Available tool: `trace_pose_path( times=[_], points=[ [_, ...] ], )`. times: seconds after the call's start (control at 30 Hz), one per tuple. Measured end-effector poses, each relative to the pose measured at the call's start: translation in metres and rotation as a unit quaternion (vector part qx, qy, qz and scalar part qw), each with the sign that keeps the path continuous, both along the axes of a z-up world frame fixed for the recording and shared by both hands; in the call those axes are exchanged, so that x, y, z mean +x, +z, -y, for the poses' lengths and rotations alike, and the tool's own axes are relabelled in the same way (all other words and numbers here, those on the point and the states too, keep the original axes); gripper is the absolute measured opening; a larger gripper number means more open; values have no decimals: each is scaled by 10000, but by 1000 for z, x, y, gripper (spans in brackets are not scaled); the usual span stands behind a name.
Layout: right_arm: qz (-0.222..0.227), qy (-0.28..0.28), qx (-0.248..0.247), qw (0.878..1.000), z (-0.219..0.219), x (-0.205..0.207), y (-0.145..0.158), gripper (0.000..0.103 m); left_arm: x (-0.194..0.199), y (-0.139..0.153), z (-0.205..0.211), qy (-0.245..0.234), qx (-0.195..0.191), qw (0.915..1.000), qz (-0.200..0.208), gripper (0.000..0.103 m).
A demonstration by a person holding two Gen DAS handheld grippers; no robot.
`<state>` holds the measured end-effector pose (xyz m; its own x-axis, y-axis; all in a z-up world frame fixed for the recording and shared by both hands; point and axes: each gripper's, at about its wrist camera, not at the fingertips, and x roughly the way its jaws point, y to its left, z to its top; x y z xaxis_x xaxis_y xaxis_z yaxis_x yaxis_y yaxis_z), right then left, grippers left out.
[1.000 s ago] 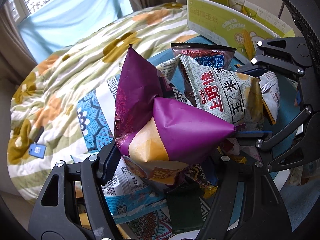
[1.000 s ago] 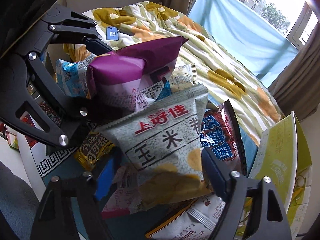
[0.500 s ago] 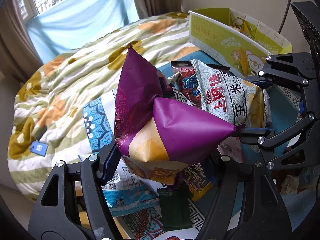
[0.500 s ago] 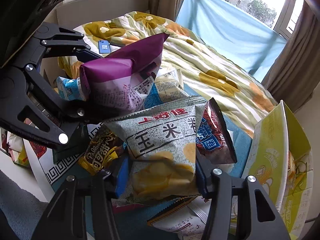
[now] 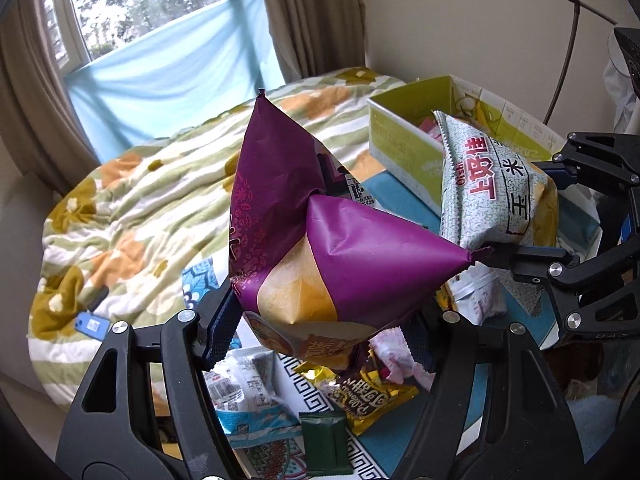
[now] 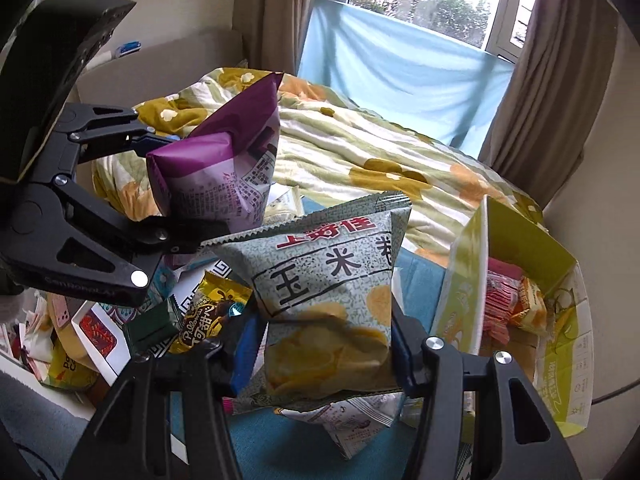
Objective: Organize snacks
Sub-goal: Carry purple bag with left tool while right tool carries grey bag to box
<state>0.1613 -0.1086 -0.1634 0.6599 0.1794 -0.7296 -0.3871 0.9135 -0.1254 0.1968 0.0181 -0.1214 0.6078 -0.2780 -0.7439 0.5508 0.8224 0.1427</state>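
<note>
My left gripper (image 5: pixel 320 332) is shut on a puffy purple snack bag (image 5: pixel 320 248), held up above the pile. In the right wrist view that purple bag (image 6: pixel 228 168) hangs at the upper left in the left gripper (image 6: pixel 160 184). My right gripper (image 6: pixel 324 356) is shut on a grey-green corn-chip bag (image 6: pixel 328 288) with red and black lettering, also lifted. From the left wrist view this chip bag (image 5: pixel 488 188) sits at the right in the right gripper (image 5: pixel 532 208), just in front of the yellow-green cardboard box (image 5: pixel 404 156).
The open box (image 6: pixel 464 280) holds red and orange packets (image 6: pixel 508 300). Loose snacks lie below: a gold packet (image 5: pixel 372 400), a dark green packet (image 5: pixel 326 440), a blue-white bag (image 5: pixel 244 400). A flowered quilt (image 5: pixel 140 200) covers the bed behind; a blue tag (image 5: pixel 92 324) lies on it.
Both grippers have risen with their bags, well above the pile. The right gripper's fingers closed in tighter on the chip bag, which now hangs beside the box rim.
</note>
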Motion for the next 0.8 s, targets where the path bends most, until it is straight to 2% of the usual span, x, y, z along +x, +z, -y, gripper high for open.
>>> trace_pose_path(
  times=[0.23, 0.37, 0.5, 0.67, 0.8],
  points=[
    [367, -688, 309, 9965, 62, -4, 45, 51, -3, 37, 57, 107, -206, 9996, 173, 67],
    [436, -1080, 461, 9921, 111, 0, 57, 51, 6, 44, 106, 272, -367, 9990, 29, 67],
    [388, -1353, 644, 9880, 164, 5, 62, 51, 21, 39, 163, 393, -533, 9976, -196, 67],
    [274, -1501, 833, 9848, 222, 12, 53, 51, 39, 19, 230, 428, -428, 9968, -514, 67],
    [122, -1594, 980, 9823, 262, 25, 43, 51, 57, -2, 269, 531, -376, 9949, -776, 67]
  ],
)
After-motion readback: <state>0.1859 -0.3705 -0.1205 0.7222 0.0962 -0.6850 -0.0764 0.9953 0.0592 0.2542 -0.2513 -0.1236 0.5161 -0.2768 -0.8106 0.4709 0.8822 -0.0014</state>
